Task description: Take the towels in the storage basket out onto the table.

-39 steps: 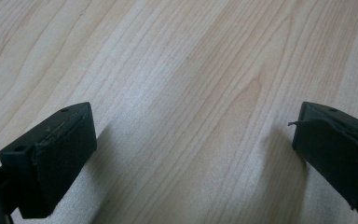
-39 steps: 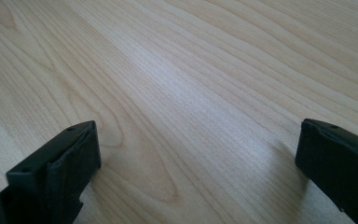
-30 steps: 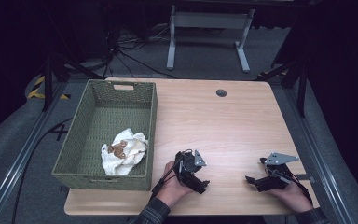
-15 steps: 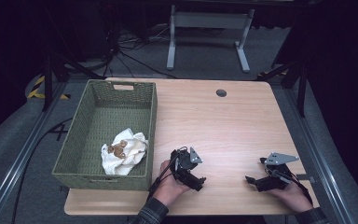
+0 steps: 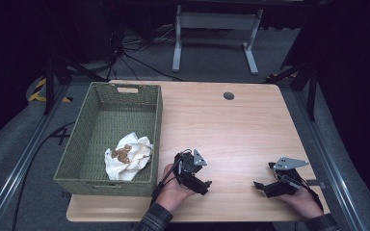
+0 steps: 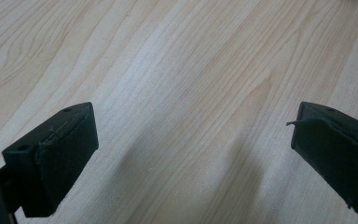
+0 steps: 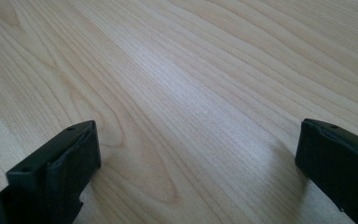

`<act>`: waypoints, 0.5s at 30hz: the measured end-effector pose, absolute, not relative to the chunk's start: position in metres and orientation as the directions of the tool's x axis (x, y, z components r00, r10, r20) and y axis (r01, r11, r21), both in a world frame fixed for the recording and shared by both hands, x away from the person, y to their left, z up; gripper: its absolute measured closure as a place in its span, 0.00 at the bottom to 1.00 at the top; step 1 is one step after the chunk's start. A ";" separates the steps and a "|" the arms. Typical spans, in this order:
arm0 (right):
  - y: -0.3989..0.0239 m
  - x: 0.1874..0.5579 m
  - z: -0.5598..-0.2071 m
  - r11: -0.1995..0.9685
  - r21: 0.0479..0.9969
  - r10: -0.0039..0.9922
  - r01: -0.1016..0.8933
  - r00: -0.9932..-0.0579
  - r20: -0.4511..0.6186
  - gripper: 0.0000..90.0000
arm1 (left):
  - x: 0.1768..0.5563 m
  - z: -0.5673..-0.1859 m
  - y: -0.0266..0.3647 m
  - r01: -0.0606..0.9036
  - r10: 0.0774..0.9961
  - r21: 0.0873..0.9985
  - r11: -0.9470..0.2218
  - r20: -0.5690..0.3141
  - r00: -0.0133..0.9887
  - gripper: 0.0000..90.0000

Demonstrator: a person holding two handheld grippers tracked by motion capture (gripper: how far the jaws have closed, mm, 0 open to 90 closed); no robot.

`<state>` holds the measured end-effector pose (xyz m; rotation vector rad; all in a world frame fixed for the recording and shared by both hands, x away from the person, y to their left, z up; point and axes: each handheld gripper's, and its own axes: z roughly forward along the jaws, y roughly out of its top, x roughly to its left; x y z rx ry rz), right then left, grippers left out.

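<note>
The white cloth lies crumpled in the green woven basket, near its front right corner, with something small and brown on top of it that I cannot identify. From the left gripper the cloth is to the left and a little farther from the person, behind the right wall of the basket, so this gripper is clearly the nearer one; the right gripper rests near the front right corner of the table, well apart from the basket. The cloth is a loose heap and shows no clear long axis. In the left gripper view and the right gripper view both pairs of jaws stand wide apart with only bare wood between them. I think a reach would have to rise over the basket wall first. The table is pale wood with a round cable hole near its far edge; around it the room is dark, with grey floor and a white metal stand behind.
</note>
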<state>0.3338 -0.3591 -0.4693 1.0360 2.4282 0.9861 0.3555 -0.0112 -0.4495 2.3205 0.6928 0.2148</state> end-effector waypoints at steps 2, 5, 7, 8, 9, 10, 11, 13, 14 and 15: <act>-0.359 0.334 -0.470 0.500 0.706 0.724 0.501 -0.689 -0.024 0.00 | 0.355 -0.448 -0.010 0.422 0.537 0.669 -0.612 -0.040 0.843 0.01; -0.360 0.334 -0.470 0.503 0.706 0.722 0.499 -0.692 -0.025 0.00 | 0.356 -0.446 -0.009 0.414 0.536 0.677 -0.609 -0.035 0.844 0.01; -0.360 0.334 -0.470 0.504 0.706 0.721 0.498 -0.693 -0.026 0.00 | 0.356 -0.444 -0.008 0.420 0.538 0.674 -0.608 -0.039 0.842 0.01; -0.360 0.334 -0.470 0.503 0.706 0.721 0.498 -0.693 -0.025 0.00 | 0.357 -0.443 -0.007 0.417 0.534 0.672 -0.612 -0.038 0.845 0.01; -0.360 0.334 -0.470 0.504 0.706 0.721 0.498 -0.693 -0.025 0.00 | 0.357 -0.443 -0.007 0.415 0.534 0.674 -0.611 -0.036 0.844 0.01; -0.360 0.334 -0.470 0.503 0.706 0.721 0.498 -0.693 -0.025 0.00 | 0.357 -0.442 -0.006 0.419 0.537 0.674 -0.609 -0.038 0.843 0.01; -0.360 0.334 -0.470 0.504 0.706 0.721 0.498 -0.693 -0.026 0.00 | 0.357 -0.442 -0.006 0.411 0.533 0.675 -0.612 -0.032 0.846 0.01; -0.360 0.334 -0.470 0.504 0.706 0.721 0.498 -0.693 -0.026 0.00 | 0.358 -0.442 -0.005 0.420 0.536 0.682 -0.598 -0.049 0.843 0.01; -0.360 0.334 -0.470 0.504 0.706 0.721 0.498 -0.693 -0.026 0.00 | 0.358 -0.441 -0.005 0.421 0.535 0.682 -0.597 -0.053 0.843 0.01; -0.360 0.334 -0.470 0.504 0.706 0.721 0.498 -0.693 -0.026 0.00 | 0.358 -0.441 -0.005 0.421 0.534 0.680 -0.600 -0.052 0.844 0.01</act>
